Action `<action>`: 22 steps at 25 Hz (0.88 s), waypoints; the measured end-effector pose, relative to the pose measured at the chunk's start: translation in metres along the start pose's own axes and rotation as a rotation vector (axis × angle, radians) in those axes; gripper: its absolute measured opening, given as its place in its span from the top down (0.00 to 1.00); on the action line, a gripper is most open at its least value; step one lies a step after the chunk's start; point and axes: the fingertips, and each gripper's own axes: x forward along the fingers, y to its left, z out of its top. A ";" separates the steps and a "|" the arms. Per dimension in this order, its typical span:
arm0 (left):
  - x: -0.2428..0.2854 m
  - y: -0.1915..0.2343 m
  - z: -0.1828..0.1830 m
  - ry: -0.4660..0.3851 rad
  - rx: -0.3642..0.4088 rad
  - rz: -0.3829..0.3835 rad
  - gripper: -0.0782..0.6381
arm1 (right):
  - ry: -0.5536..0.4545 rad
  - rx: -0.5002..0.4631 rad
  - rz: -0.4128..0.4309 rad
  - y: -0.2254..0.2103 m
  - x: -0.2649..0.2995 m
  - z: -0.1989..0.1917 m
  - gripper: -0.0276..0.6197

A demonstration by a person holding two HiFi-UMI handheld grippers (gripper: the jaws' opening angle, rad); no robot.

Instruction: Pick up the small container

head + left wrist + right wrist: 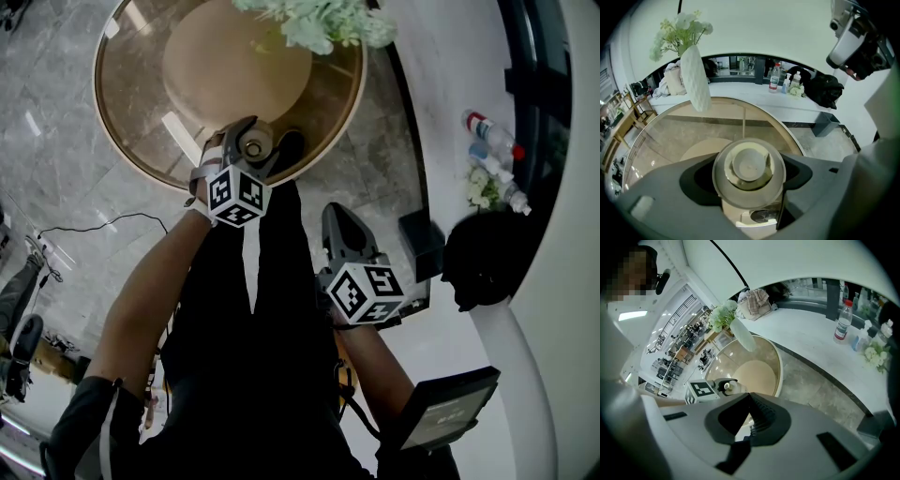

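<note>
The small container is a round cream jar with a lid, seen from above in the left gripper view. My left gripper is shut on the container, one jaw on each side, at the near edge of the round glass table. I cannot tell whether the jar rests on the glass. My right gripper hangs lower right, off the table and over the floor, with its jaws shut and nothing between them. The right gripper view shows the left gripper's marker cube with the jar.
A white vase of pale flowers stands on the far side of the table. A curved white counter at the right carries bottles and a black bag. A dark bin stands on the marble floor.
</note>
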 end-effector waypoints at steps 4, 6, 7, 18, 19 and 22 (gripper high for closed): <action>-0.002 0.003 -0.002 -0.001 -0.040 0.005 0.43 | -0.002 0.000 -0.003 -0.002 -0.001 0.000 0.95; -0.006 0.004 0.000 -0.007 -0.053 0.009 0.43 | -0.005 0.001 0.000 0.000 -0.001 0.000 0.95; -0.009 0.003 0.002 -0.011 -0.057 0.009 0.43 | -0.006 0.001 0.002 0.001 -0.002 0.000 0.95; -0.045 -0.001 0.030 -0.045 -0.076 0.006 0.43 | -0.043 -0.026 0.029 0.022 -0.013 0.018 0.95; -0.051 -0.002 0.033 -0.049 -0.081 0.006 0.43 | -0.049 -0.044 0.029 0.025 -0.017 0.021 0.95; -0.072 -0.003 0.046 -0.069 -0.103 0.007 0.43 | -0.069 -0.099 0.036 0.038 -0.028 0.033 0.95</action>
